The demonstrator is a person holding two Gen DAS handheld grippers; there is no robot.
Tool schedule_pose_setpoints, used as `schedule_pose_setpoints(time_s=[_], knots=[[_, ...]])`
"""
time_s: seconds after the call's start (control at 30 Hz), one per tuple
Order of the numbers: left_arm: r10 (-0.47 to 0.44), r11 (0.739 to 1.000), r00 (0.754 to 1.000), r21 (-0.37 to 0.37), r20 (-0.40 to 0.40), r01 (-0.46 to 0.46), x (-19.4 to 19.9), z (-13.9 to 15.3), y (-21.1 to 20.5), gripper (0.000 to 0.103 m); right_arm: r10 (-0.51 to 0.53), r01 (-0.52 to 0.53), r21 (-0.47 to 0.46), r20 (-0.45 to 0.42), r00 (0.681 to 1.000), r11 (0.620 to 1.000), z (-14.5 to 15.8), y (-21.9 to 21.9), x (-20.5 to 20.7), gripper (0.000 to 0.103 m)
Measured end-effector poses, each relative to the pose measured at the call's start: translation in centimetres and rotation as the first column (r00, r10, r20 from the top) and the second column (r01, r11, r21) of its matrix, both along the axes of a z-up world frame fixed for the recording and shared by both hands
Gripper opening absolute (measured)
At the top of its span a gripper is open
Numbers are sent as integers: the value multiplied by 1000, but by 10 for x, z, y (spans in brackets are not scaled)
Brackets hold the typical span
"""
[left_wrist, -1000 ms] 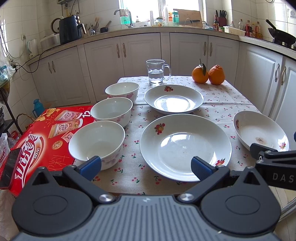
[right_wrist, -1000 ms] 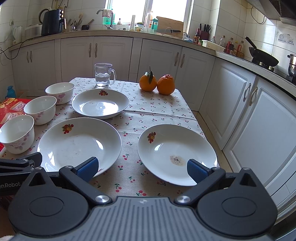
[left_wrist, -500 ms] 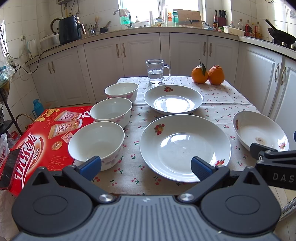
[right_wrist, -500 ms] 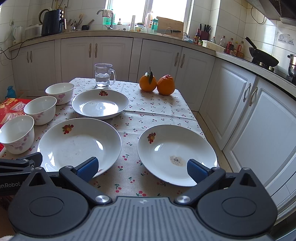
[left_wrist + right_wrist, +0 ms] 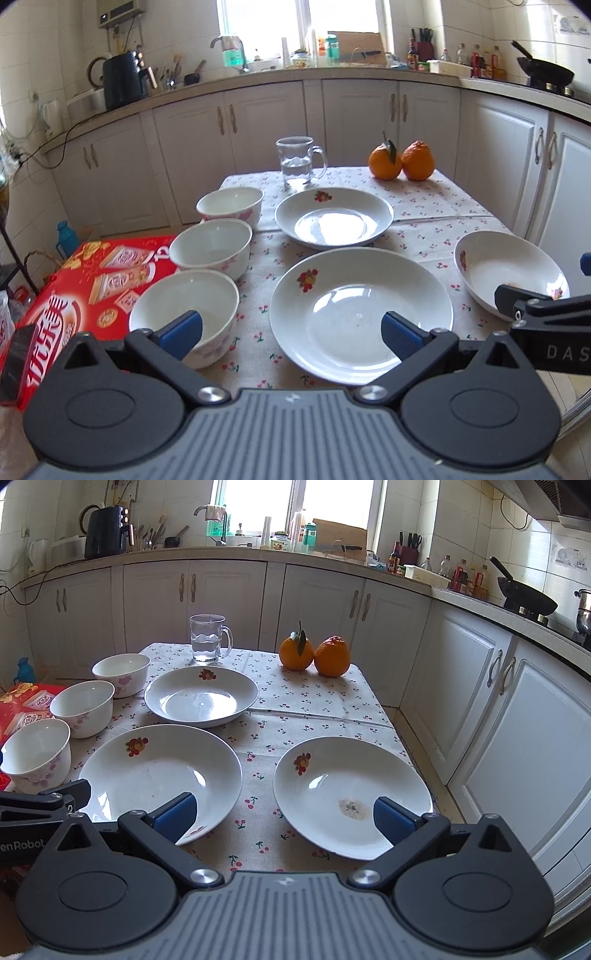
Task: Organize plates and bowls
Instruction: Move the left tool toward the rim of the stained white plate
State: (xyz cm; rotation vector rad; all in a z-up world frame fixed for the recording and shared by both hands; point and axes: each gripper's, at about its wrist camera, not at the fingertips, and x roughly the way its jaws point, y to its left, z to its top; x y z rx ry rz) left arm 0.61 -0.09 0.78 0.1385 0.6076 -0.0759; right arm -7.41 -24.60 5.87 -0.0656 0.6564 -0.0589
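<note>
left tongs (image 5: pixel 291 334), right tongs (image 5: pixel 282 818): black arms, blue pads, silver screws (grey ribbed body).

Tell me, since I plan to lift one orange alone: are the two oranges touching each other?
Touching. The right wrist view shows the leafed orange and the other orange pressed side to side with no tablecloth visible between them.

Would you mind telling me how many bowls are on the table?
3, in a line along the table's left edge: near bowl, middle bowl, far bowl. None appear hidden.

left tongs (image 5: pixel 291 328) nudged forward — plates unmoved
</note>
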Motion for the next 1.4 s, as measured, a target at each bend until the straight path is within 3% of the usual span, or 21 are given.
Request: schedule_pose_setpoints(time_s=[0.1, 0.3, 0.43, 0.63, 0.93, 1.03, 1.13, 1.4], knots=[[-39, 999, 999, -7, 26, 39, 3, 8, -2, 102, 4, -4, -6, 19, 1000, 1000, 4, -6, 2, 103], [-98, 992, 995, -84, -4, 97, 23, 17, -1, 102, 34, -33, -25, 61, 998, 999, 8, -30, 7, 103], [-107, 991, 994, -85, -7, 106, 36, 14, -4, 102, 69, -68, -16, 83, 994, 998, 6, -54, 7, 103], [-130, 990, 991, -53, -11, 130, 55, 9, -11, 102, 88, -88, 12, 29, 996, 996, -21, -92, 10, 103], [-236, 971, 970, 17, -63, 237, 84, -5, -40, 102, 114, -105, 100, -90, 989, 989, -75, -121, 22, 103], [-288, 957, 954, -4, -81, 289, 94, -7, -50, 102, 134, -121, 112, -112, 985, 986, -85, -125, 27, 103], [-375, 927, 920, -66, -116, 370, 103, -6, -63, 102, 154, -139, 124, -122, 981, 982, -93, -131, 33, 103], [-526, 847, 824, -42, -212, 530, 124, -14, -116, 102, 232, -219, 105, -132, 964, 970, -104, -134, 43, 103]])
